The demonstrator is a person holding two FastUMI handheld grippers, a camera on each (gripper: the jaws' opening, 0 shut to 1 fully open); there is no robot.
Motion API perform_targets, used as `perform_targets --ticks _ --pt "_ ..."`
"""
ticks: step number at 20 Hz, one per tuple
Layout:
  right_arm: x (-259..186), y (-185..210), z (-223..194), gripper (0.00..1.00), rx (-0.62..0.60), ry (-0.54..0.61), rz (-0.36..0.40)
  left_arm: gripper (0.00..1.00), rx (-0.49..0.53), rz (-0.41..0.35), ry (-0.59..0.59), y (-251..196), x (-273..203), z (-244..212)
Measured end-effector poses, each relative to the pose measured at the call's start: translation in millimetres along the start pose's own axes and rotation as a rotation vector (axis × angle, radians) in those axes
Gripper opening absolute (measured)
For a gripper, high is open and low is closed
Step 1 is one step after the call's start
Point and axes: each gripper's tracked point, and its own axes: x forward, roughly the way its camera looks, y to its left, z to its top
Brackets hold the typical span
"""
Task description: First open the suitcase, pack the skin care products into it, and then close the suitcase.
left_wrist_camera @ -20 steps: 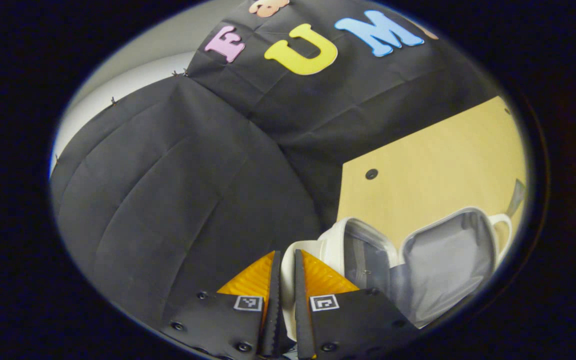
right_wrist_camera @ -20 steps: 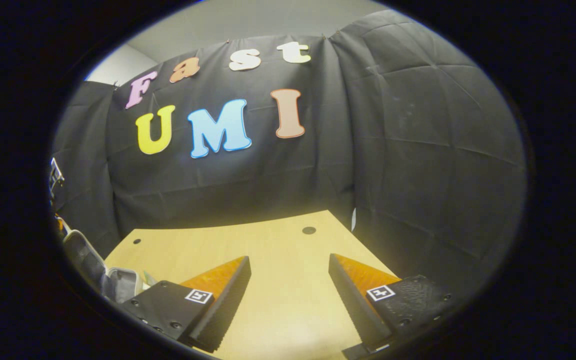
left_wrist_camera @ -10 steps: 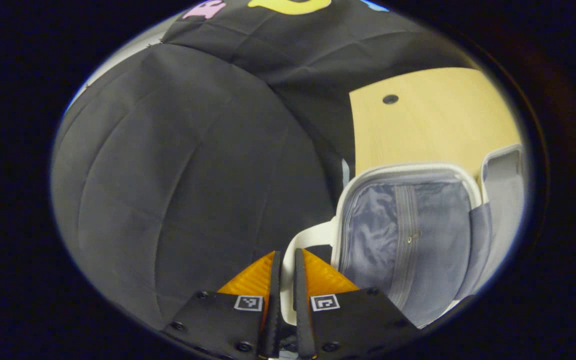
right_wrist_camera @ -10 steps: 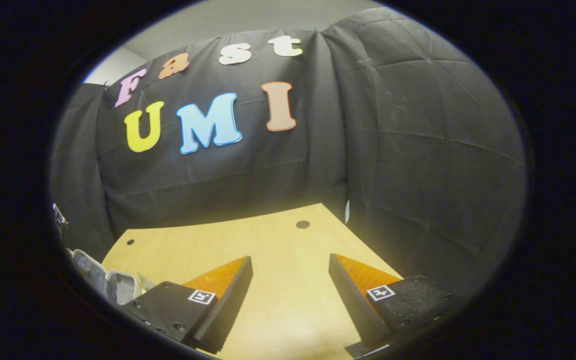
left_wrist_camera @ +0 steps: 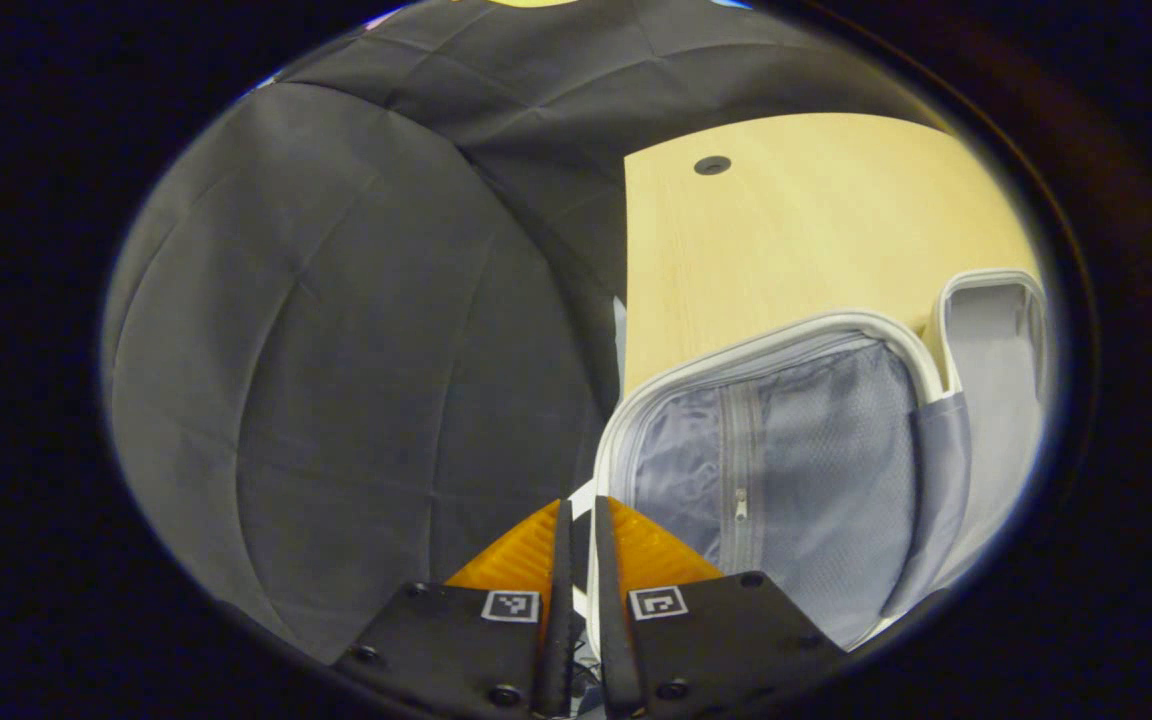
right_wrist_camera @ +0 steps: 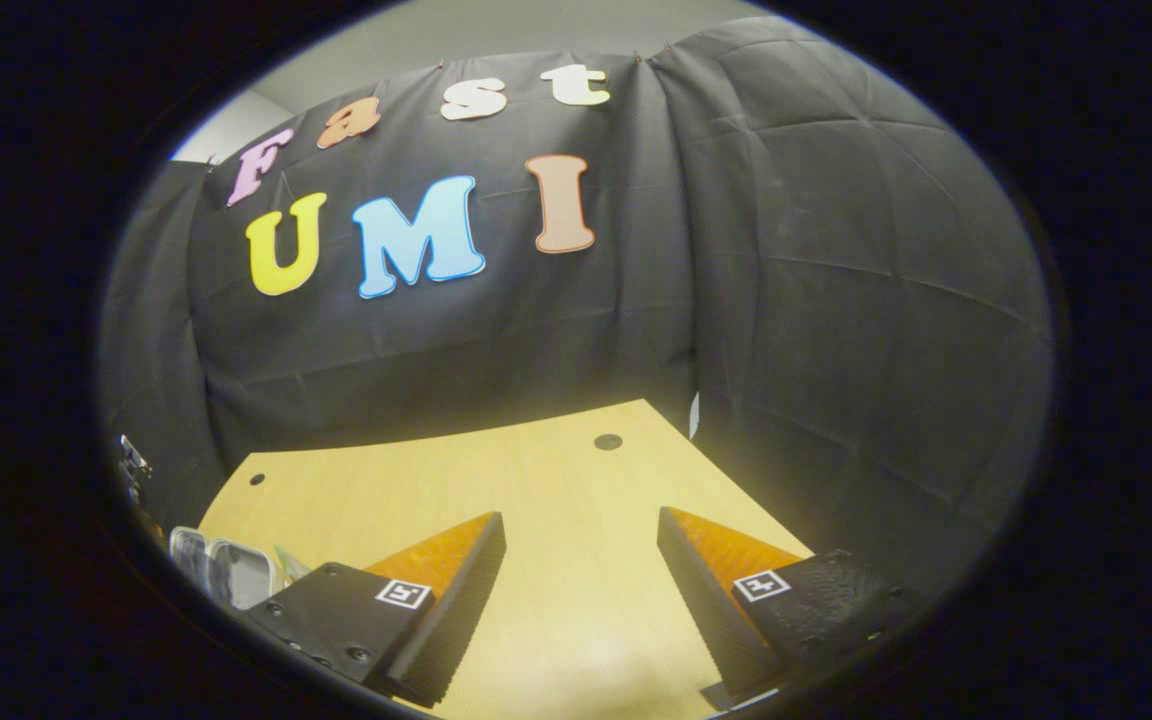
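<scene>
In the left gripper view the left gripper (left_wrist_camera: 576, 560) is sitting at 6 o'clock with its fingers drawn nearly together, pinching the white rim of the suitcase (left_wrist_camera: 786, 460) between them. The case is lying open on the table (left_wrist_camera: 806, 220), spreading from the fingertips toward 3 o'clock. Its near half is showing a grey lining with a zip (left_wrist_camera: 739, 470) running down the middle, and its white edge is curving from the fingers up toward 2 o'clock. The far half is standing at 3 o'clock, also lined in grey, with a fabric hinge joining the two. A dark hole (left_wrist_camera: 712, 165) is sitting in the tabletop at 1 o'clock. In the right gripper view the right gripper (right_wrist_camera: 581, 570) is hanging over the bare table (right_wrist_camera: 556, 480) at 6 o'clock with its fingers spread wide and nothing between them. At 8 o'clock in that view part of the suitcase (right_wrist_camera: 226, 570) is peeking out beside the left finger; what lies by it is too small to tell.
</scene>
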Motion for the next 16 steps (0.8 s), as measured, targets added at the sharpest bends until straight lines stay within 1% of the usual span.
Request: perform_targets --ticks 1,4,6,7,9,11,12,14,16 --pt "0.6 2.0 -3.0 0.93 0.007 0.008 0.006 0.19 -0.022 -0.016 -0.017 -4.9 -1.3 1.7" --pt "0.8 7.0 -9.7 0.93 0.011 0.029 0.025 0.54 -0.109 -0.123 -0.09 -47.6 -12.3 8.7" --pt "0.1 10.0 -12.5 0.93 -0.002 0.037 0.038 0.78 -0.176 -0.184 -0.18 -74.5 -34.7 29.0" --pt "0.1 12.1 -15.6 0.93 -0.009 0.04 0.048 0.78 -0.214 -0.226 -0.239 -90.9 -49.6 44.1" --pt "1.6 16.8 -20.2 0.93 -0.022 0.055 0.065 0.8 -0.28 -0.335 -0.361 -131.4 -86.5 77.0" --pt "2.1 21.4 -24.5 0.93 -0.027 0.071 0.083 0.83 -0.304 -0.454 -0.481 -177.8 -127.1 108.2" --pt "2.5 23.2 -25.8 0.93 -0.027 0.077 0.091 0.85 -0.296 -0.533 -0.523 -204.7 -148.1 120.1" --pt "3.1 23.5 -28.1 0.93 -0.031 0.085 0.098 0.86 -0.26 -0.659 -0.571 -254.1 -182.2 136.9" --pt "1.7 23.9 -31.8 0.93 -0.033 0.094 0.106 0.85 -0.216 -0.775 -0.57 -300.4 -205.0 144.6"
